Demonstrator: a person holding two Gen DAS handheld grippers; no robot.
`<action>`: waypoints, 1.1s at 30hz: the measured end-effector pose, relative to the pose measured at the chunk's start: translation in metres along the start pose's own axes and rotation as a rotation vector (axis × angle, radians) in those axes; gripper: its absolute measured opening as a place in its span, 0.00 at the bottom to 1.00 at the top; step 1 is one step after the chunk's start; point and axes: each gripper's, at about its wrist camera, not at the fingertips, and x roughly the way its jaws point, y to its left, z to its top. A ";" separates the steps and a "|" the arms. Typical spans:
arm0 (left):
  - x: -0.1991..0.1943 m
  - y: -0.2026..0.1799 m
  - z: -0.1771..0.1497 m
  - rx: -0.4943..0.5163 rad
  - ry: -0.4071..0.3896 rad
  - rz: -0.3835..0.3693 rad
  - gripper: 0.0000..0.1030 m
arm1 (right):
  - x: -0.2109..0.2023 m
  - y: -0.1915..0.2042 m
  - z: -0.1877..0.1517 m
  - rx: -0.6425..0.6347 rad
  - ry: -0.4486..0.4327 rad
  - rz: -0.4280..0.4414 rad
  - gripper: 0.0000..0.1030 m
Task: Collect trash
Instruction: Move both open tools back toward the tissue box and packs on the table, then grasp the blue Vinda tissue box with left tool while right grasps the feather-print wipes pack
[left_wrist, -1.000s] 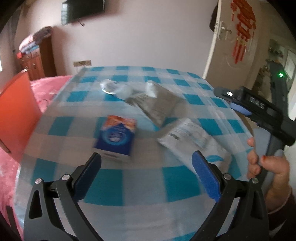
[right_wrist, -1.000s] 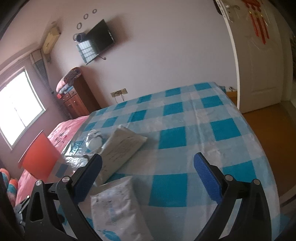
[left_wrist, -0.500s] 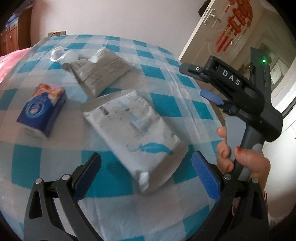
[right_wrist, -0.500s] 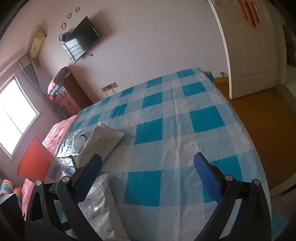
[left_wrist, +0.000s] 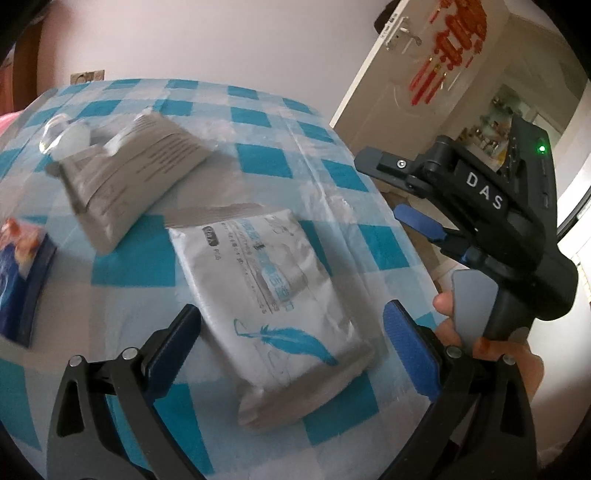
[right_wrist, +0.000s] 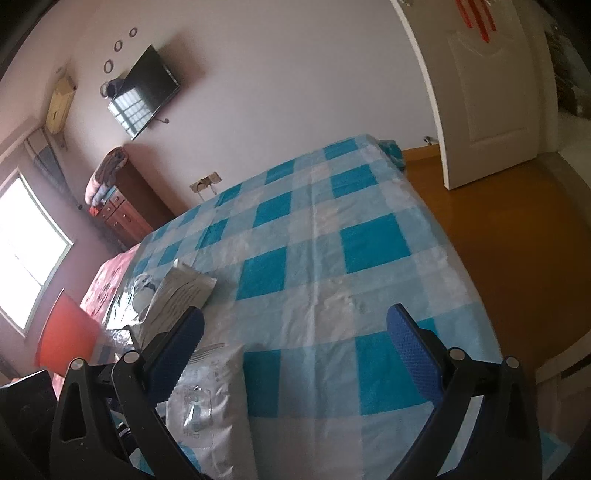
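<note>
A white wipes pack with a blue feather print (left_wrist: 273, 295) lies on the blue-checked tablecloth (left_wrist: 258, 162), its near end between the open blue pads of my left gripper (left_wrist: 290, 339). Behind it rest a grey foil pouch (left_wrist: 136, 170), a clear crumpled wrapper (left_wrist: 61, 136) and, at the left edge, a blue tissue pack (left_wrist: 22, 273). My right gripper (left_wrist: 417, 221) hovers open to the right of the wipes pack, held by a hand (left_wrist: 509, 354). In the right wrist view that gripper (right_wrist: 295, 347) is open over the cloth, with the wipes pack (right_wrist: 210, 406) by its left finger.
The table's right edge drops to a wooden floor (right_wrist: 517, 236) by a white door (right_wrist: 487, 85). An orange chair (right_wrist: 66, 339) and a pink bed (right_wrist: 107, 277) stand on the far left. A wooden dresser (right_wrist: 129, 206) and wall TV (right_wrist: 144, 92) lie beyond.
My left gripper has swung right and closer, from the blue tissue pack to the wipes pack, which now fills the space between its pads. The right gripper has tilted and moved slightly forward.
</note>
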 end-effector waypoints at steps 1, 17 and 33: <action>0.000 -0.001 0.001 0.006 0.003 0.003 0.96 | 0.000 -0.002 0.000 0.010 0.006 0.000 0.95; -0.089 0.070 0.002 0.132 -0.102 0.427 0.96 | 0.002 0.051 -0.030 -0.157 0.148 0.095 0.95; -0.057 0.112 0.009 0.110 -0.020 0.496 0.96 | 0.019 0.082 -0.066 -0.329 0.210 0.022 0.95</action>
